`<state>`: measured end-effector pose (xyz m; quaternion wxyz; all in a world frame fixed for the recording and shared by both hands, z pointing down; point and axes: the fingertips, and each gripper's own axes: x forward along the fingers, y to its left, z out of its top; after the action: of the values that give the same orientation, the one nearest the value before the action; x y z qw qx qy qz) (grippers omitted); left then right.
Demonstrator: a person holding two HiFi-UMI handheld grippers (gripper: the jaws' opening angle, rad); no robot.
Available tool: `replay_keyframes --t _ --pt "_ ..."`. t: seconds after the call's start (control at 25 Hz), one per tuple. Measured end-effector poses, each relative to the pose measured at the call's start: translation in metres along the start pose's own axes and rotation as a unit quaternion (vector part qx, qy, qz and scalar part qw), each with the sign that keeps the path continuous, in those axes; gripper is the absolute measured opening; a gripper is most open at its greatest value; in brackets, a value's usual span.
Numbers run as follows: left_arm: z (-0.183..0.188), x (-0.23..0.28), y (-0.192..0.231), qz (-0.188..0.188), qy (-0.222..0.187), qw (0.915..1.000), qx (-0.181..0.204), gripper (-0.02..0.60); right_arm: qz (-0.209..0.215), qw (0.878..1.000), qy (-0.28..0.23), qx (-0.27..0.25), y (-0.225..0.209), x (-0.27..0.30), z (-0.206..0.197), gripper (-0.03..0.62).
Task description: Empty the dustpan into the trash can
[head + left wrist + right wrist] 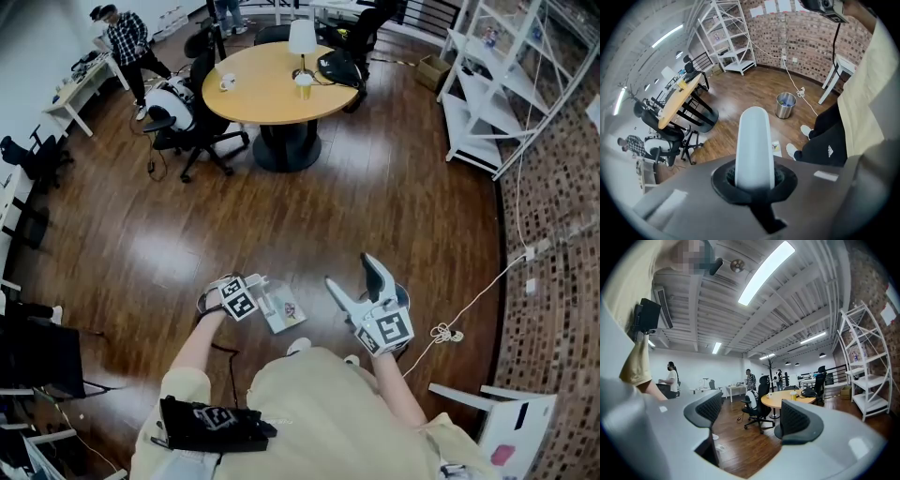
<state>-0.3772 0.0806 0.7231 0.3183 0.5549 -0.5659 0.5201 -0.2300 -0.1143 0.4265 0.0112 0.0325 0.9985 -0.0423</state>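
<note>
My left gripper [253,296] [753,177] points steeply down and is shut on the dustpan's white handle [752,140], which fills the middle of the left gripper view. In the head view the pan [281,309] hangs just right of that gripper above the wooden floor, with printed litter on it. The steel trash can [786,105] stands on the floor by the person's feet. The head view shows only its rim [403,294], behind my right gripper [349,270] [752,416]. That gripper is held level and open, with nothing between its pads.
A round wooden table [281,84] with office chairs [192,122] stands farther out. A white shelf rack [497,94] lines the brick wall on the right. A coiled cable [448,333] lies beside the can, and a white stool [497,412] stands near the wall. A person [127,42] stands at far left.
</note>
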Motion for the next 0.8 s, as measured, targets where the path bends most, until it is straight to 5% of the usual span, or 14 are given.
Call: replay_keyframes --t 0.28,0.8 --pt "0.019 -0.056 -0.004 0.014 0.016 0.9972 0.072 0.000 -0.025 0.999 -0.022 0.010 -0.027 -0.028 0.012 0.397" --pt "0.105 -0.143 0.016 0.033 -0.041 0.9964 0.066 0.000 -0.099 0.994 -0.046 0.023 -0.072 -0.091 0.017 0.388"
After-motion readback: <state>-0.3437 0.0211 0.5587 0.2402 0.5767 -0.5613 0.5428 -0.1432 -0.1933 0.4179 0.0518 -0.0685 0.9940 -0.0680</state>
